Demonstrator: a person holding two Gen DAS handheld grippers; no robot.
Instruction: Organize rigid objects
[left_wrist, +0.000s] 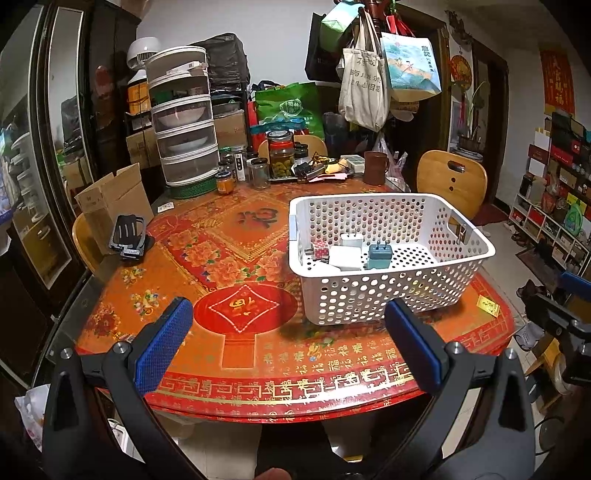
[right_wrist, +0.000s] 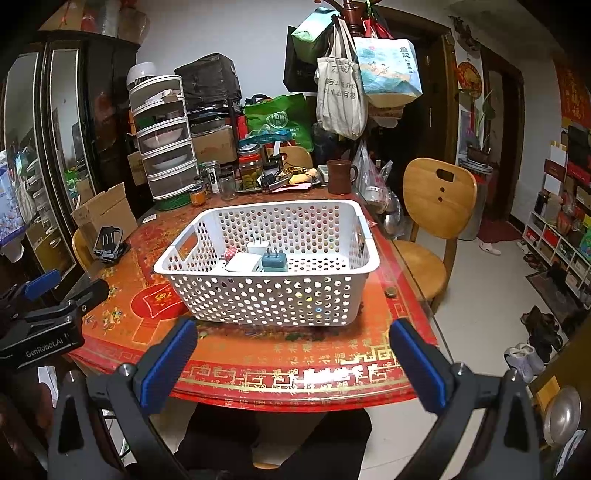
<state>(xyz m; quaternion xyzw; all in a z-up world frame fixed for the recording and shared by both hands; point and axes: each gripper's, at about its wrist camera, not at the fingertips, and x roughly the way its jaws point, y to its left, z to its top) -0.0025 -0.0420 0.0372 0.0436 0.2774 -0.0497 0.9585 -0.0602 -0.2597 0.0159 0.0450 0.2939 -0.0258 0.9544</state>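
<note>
A white perforated basket stands on the red patterned round table; it also shows in the right wrist view. Inside lie several chargers: a teal plug adapter, two white chargers, and a small red patterned one. My left gripper is open and empty above the table's near edge, left of the basket's front. My right gripper is open and empty just in front of the basket.
A black phone stand sits at the table's left edge by a cardboard box. Jars, a brown mug and a stacked food cover crowd the far side. A small yellow item lies right of the basket. Wooden chairs stand around.
</note>
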